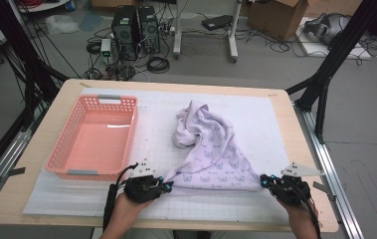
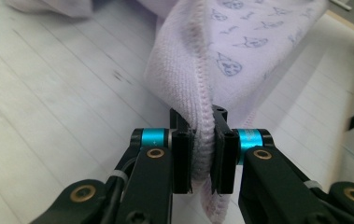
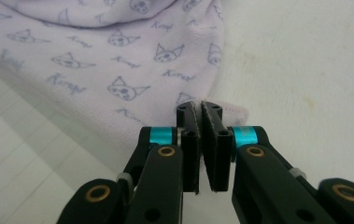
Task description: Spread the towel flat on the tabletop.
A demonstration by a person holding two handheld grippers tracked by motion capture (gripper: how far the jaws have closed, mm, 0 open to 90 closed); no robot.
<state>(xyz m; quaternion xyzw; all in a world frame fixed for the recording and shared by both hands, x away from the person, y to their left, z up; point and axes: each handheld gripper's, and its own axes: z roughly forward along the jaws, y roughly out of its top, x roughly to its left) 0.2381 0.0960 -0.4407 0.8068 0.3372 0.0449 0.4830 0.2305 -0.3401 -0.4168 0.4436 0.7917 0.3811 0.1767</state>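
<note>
White gridded mat (image 1: 255, 107) covers the tabletop; a lilac cat-print towel (image 1: 211, 154) lies near its front edge, left gripper (image 1: 165, 185) and right gripper (image 1: 264, 182) each clamped on a front corner, beside a pink basket (image 1: 71, 130).

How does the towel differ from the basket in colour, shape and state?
The towel is pale lilac with a cat print; the basket is plain salmon pink. The towel lies crumpled and soft; the basket stands rigid and rectangular. The towel is pinched at two corners; the basket is untouched. Both rest on the white mat.
</note>
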